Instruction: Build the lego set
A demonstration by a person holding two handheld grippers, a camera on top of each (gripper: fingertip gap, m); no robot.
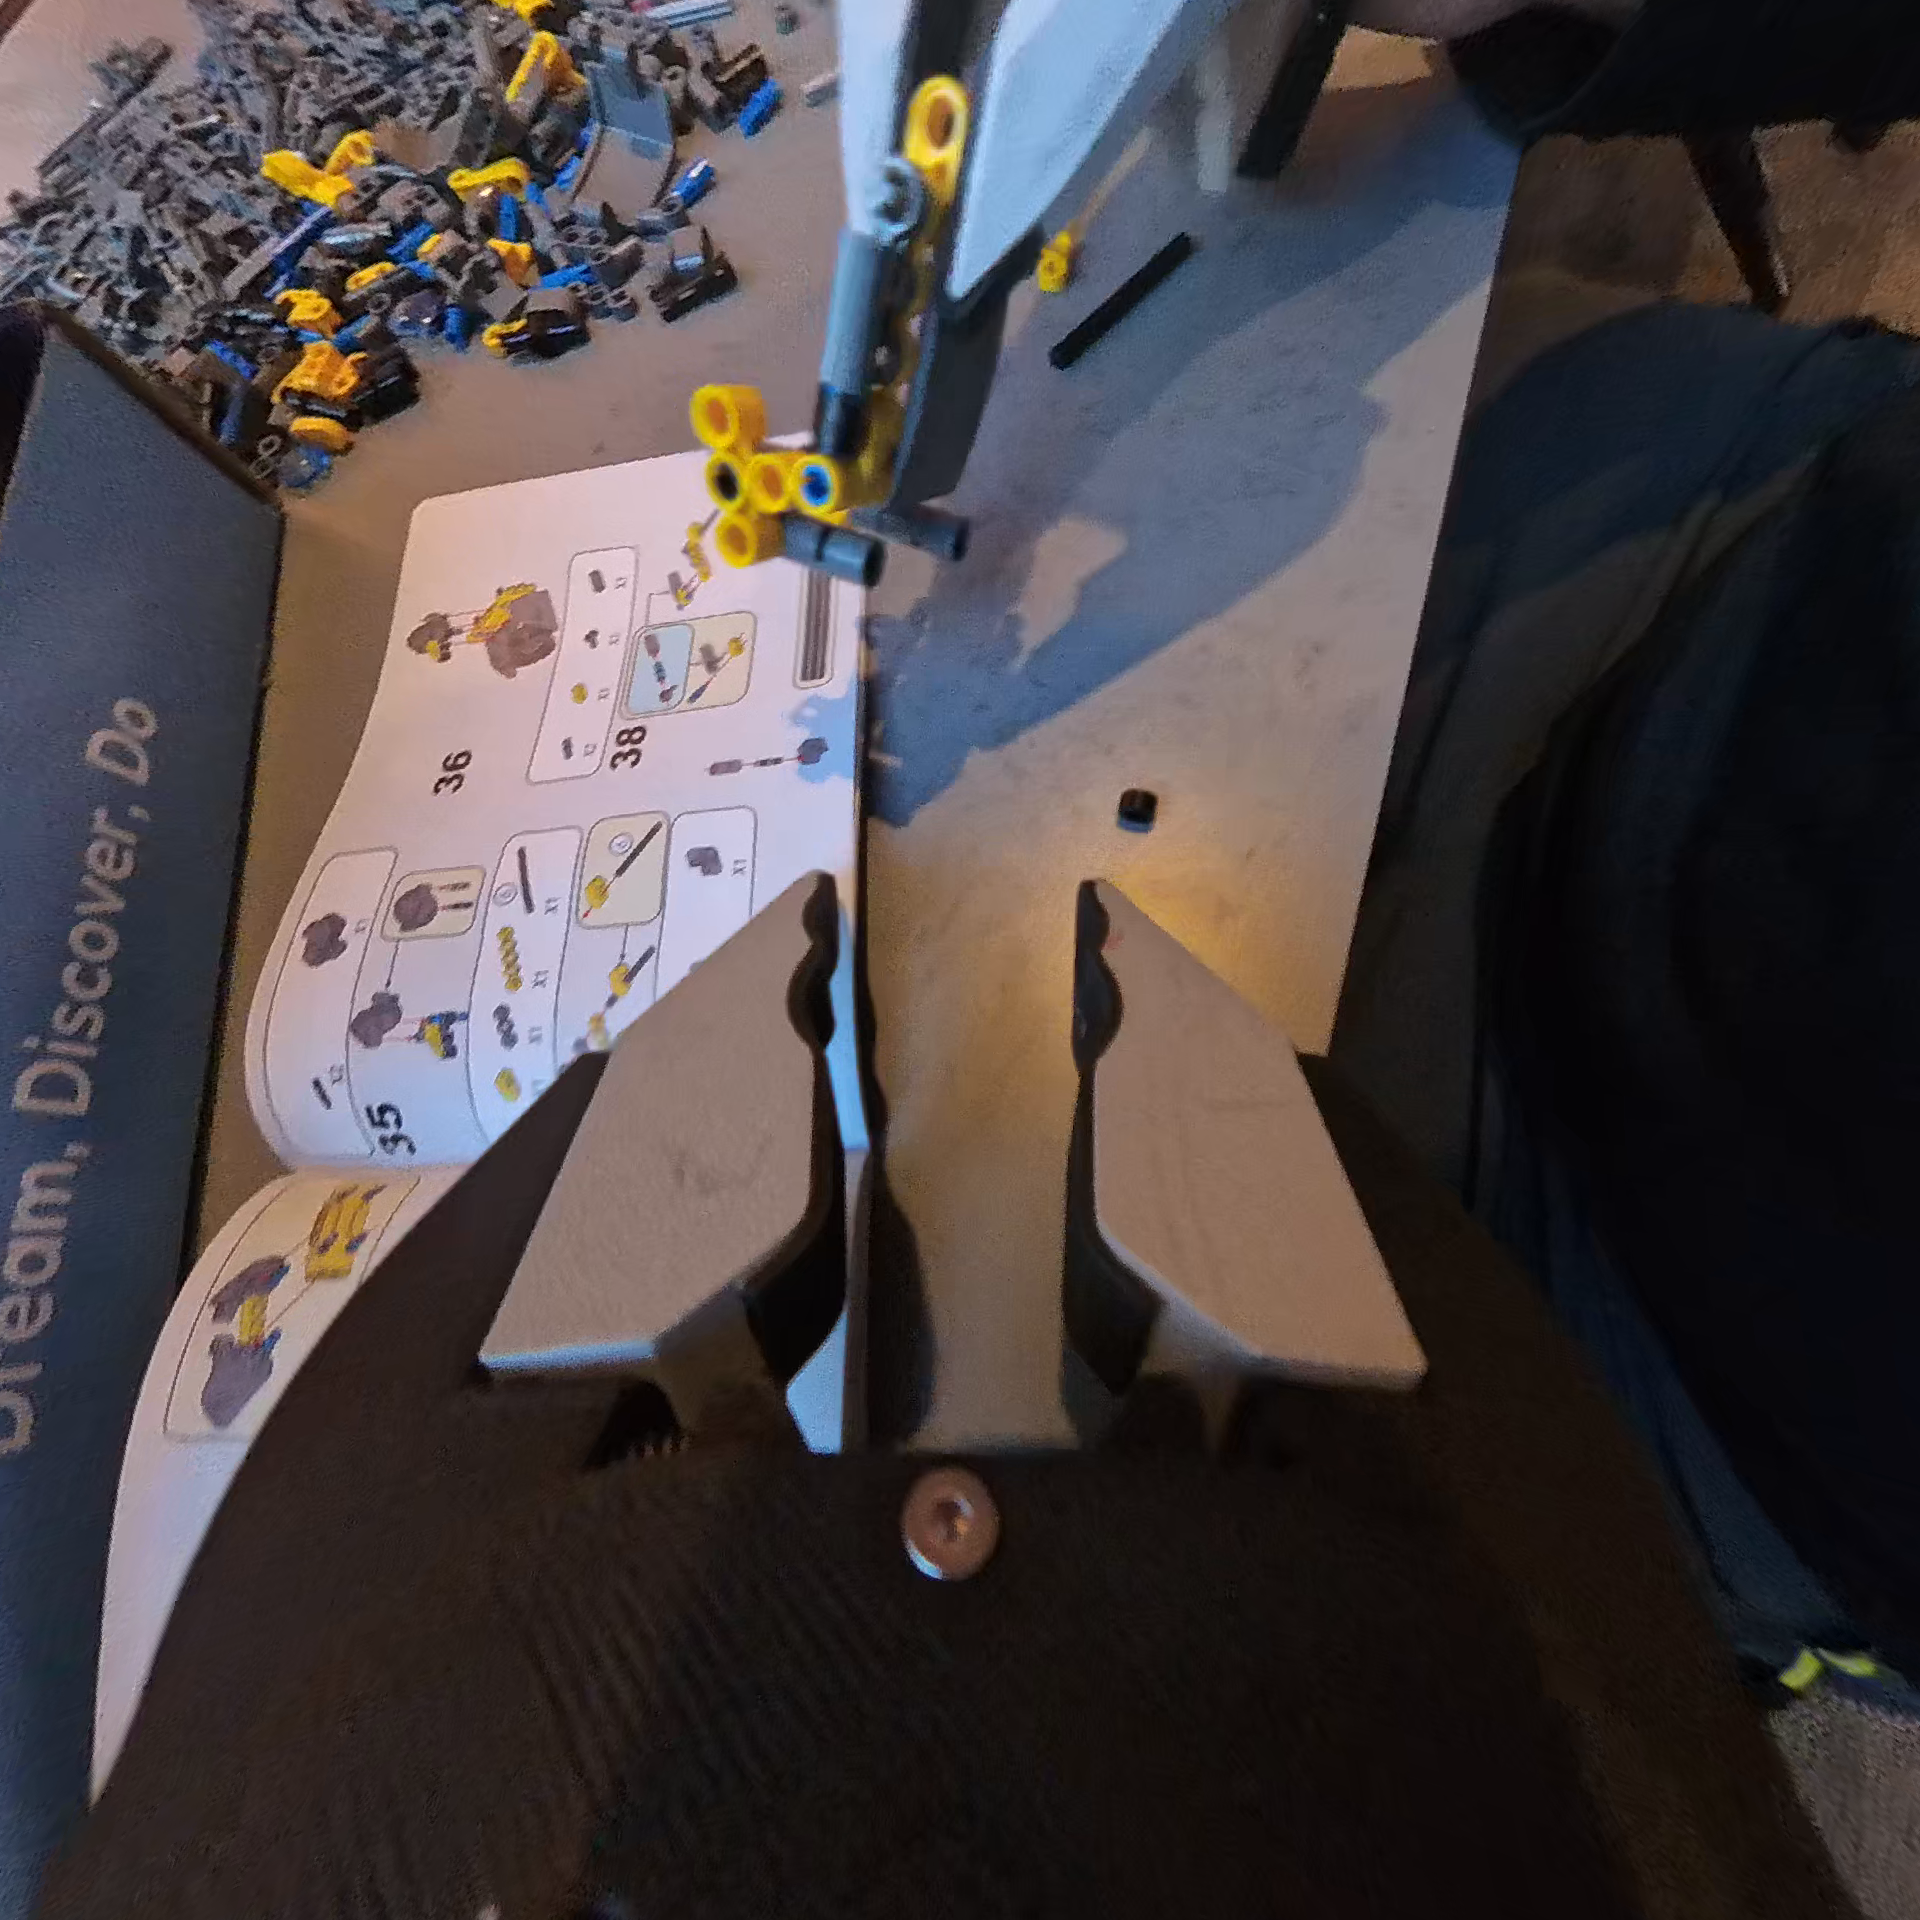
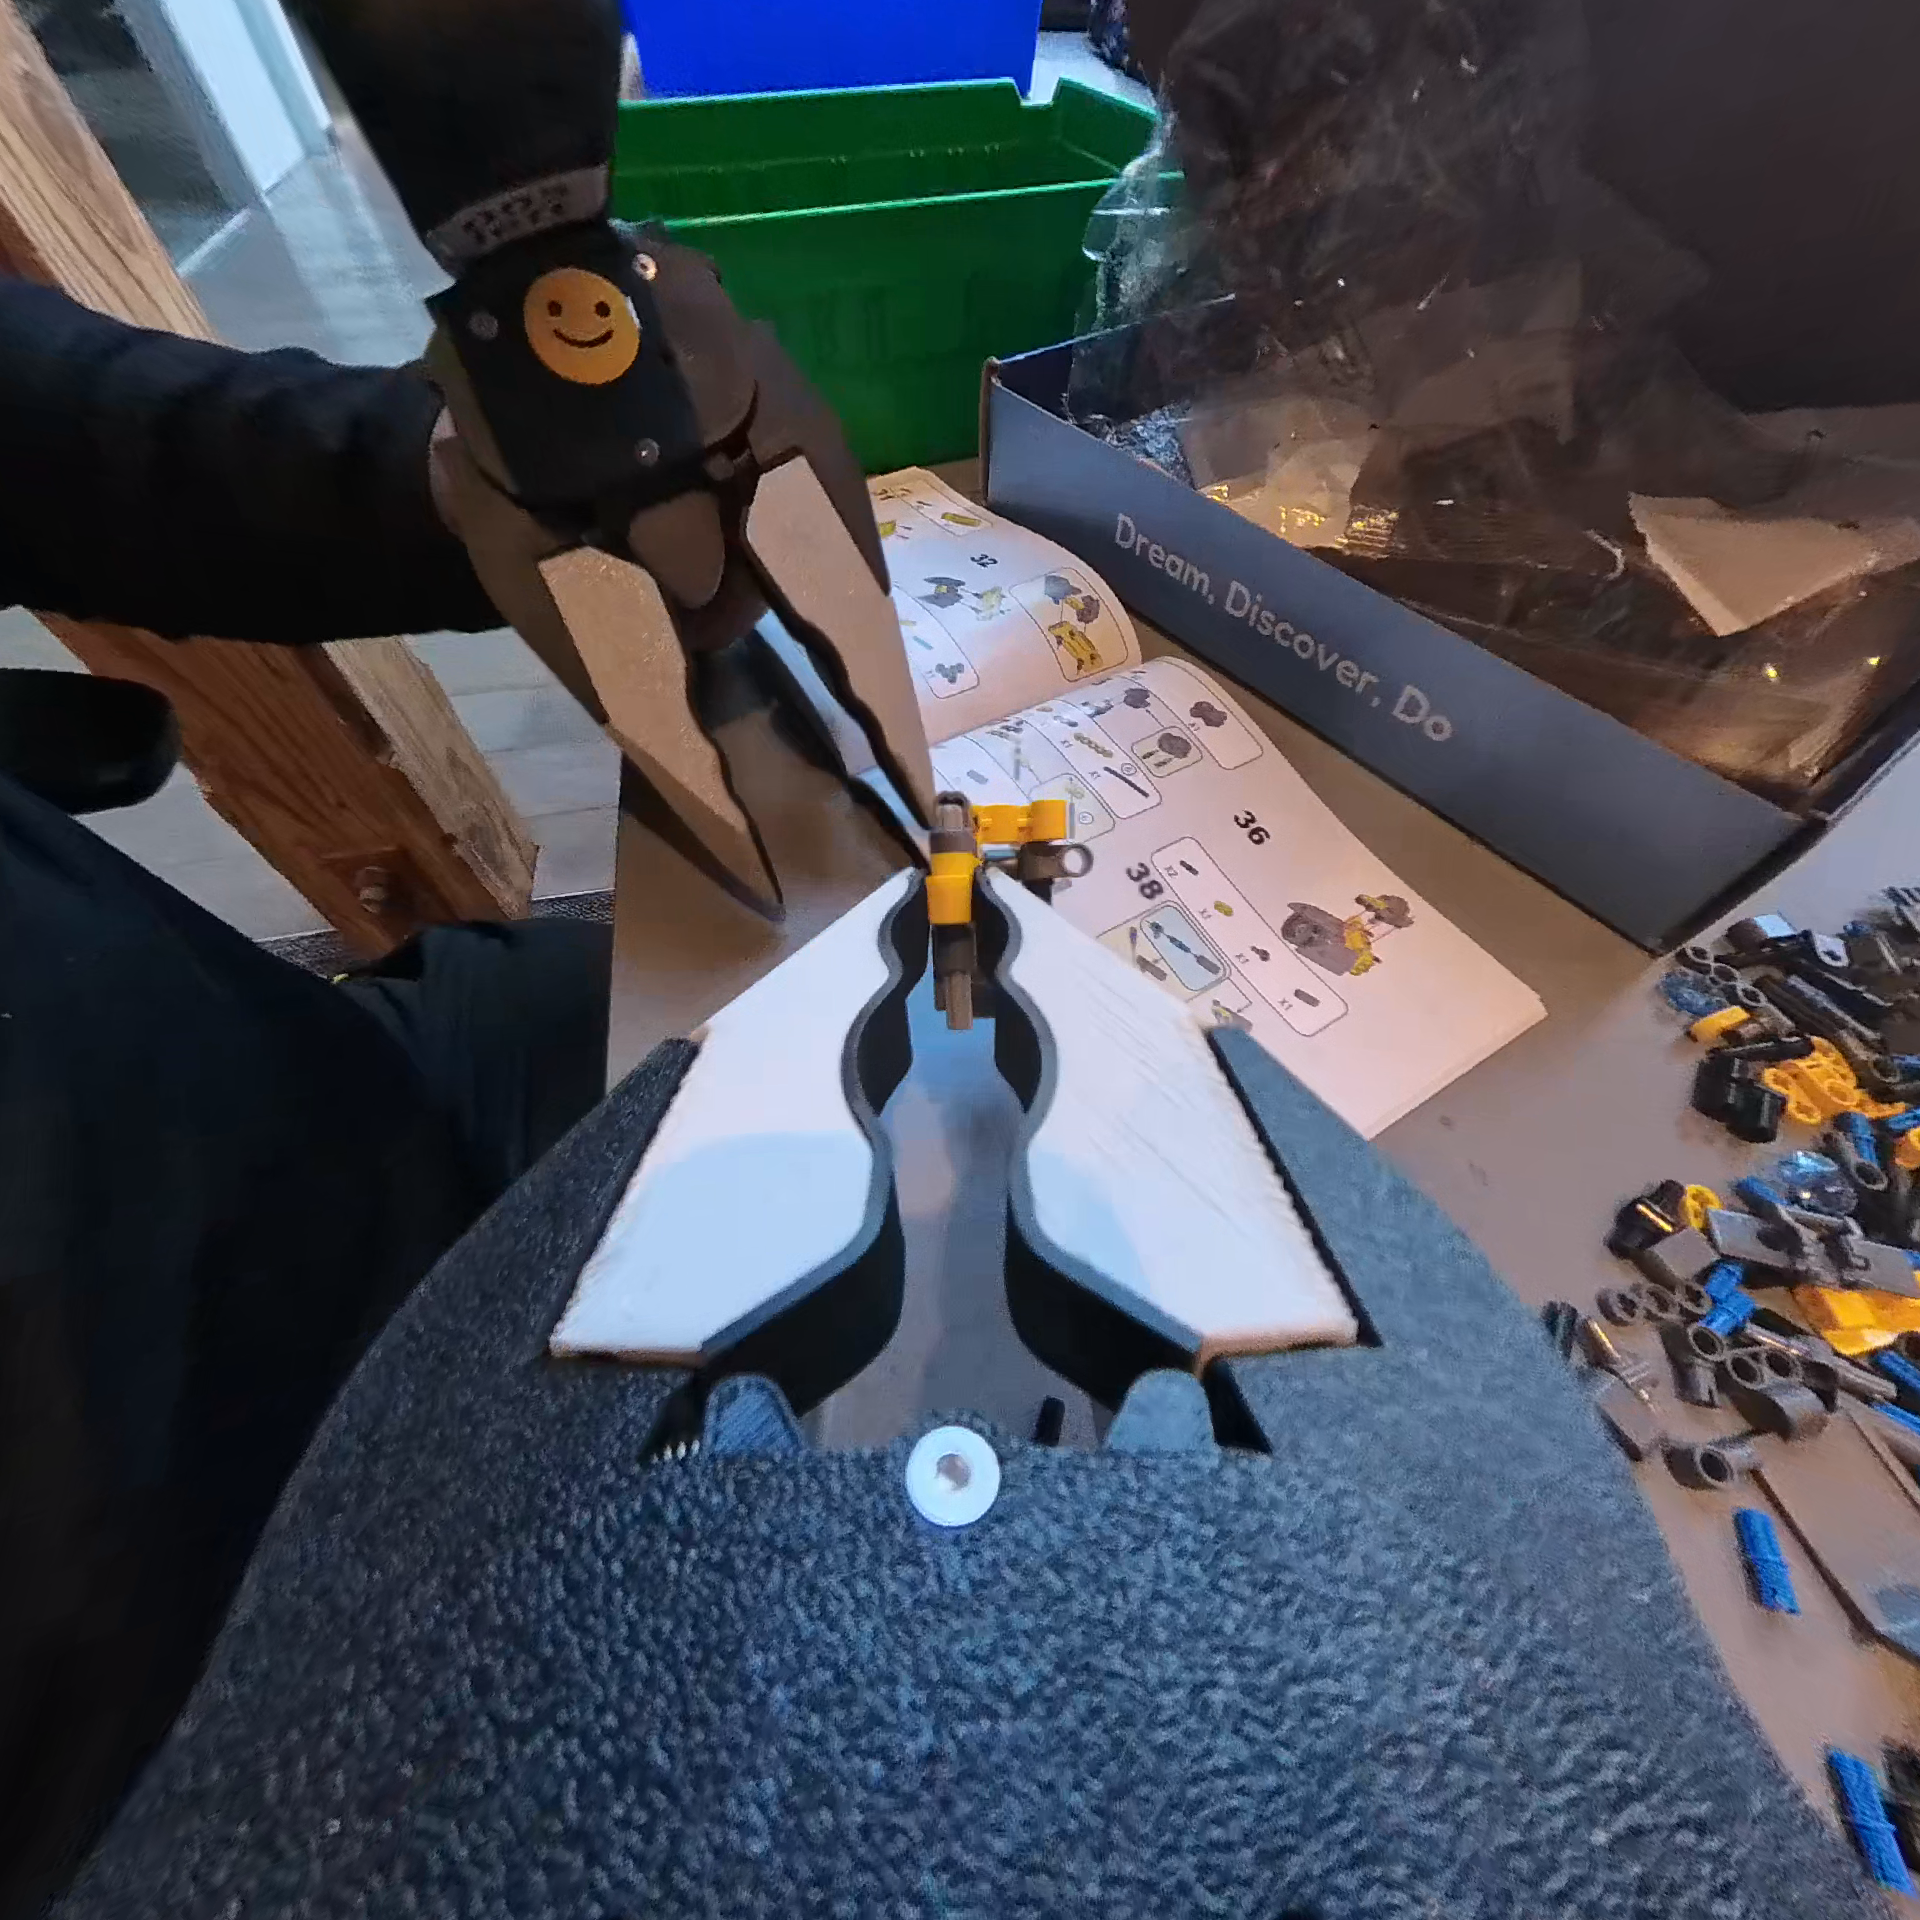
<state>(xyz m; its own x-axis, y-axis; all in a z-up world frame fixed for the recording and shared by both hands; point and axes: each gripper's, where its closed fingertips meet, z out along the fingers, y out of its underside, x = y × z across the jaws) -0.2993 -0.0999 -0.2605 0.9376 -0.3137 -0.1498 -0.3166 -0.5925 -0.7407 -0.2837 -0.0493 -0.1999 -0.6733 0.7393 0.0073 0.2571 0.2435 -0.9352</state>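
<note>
Grey tabletop (image 1: 1195, 644) under me: my right gripper (image 2: 951, 904) clamps the yellow-and-grey brick assembly (image 2: 951, 914) lengthwise above the instruction booklet (image 2: 1299, 935), my left gripper (image 1: 951, 894) spread empty, just beside its tip.

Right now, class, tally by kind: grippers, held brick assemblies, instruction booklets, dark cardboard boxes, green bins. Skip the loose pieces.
Grippers: 2 (left gripper, right gripper)
Held brick assembly: 1
Instruction booklet: 1
Dark cardboard box: 1
Green bin: 1
Total: 6
</note>
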